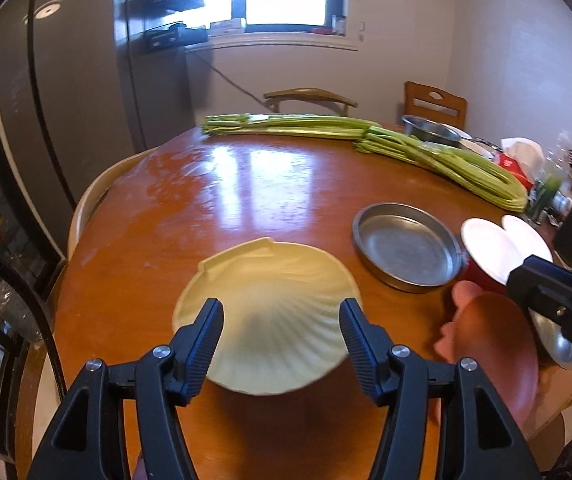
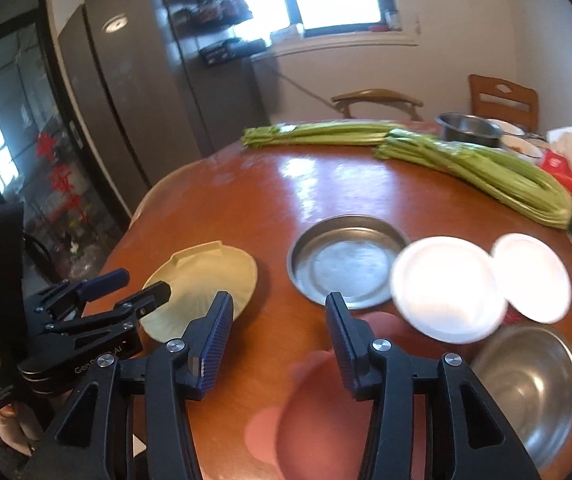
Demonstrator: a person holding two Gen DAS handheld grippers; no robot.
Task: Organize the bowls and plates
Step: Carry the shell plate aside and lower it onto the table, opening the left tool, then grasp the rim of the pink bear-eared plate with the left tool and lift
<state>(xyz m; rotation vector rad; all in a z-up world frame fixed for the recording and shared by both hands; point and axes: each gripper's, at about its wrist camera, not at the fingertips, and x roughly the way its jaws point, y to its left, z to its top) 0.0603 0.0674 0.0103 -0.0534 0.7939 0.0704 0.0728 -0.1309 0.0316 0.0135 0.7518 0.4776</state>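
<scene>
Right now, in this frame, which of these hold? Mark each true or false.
1. The shell-shaped plate lies flat on the table. True.
2. The left gripper is clamped on the shell-shaped plate. False: its jaws stand apart above the plate, pads touching nothing.
3. The shallow metal pan holds a white dish. False: the pan is empty; the two white dishes sit to its right.
4. Celery bundles lie across the far side of the table. True.
5. The right gripper grips the steel bowl. False: its jaws are open and hold nothing.
</scene>
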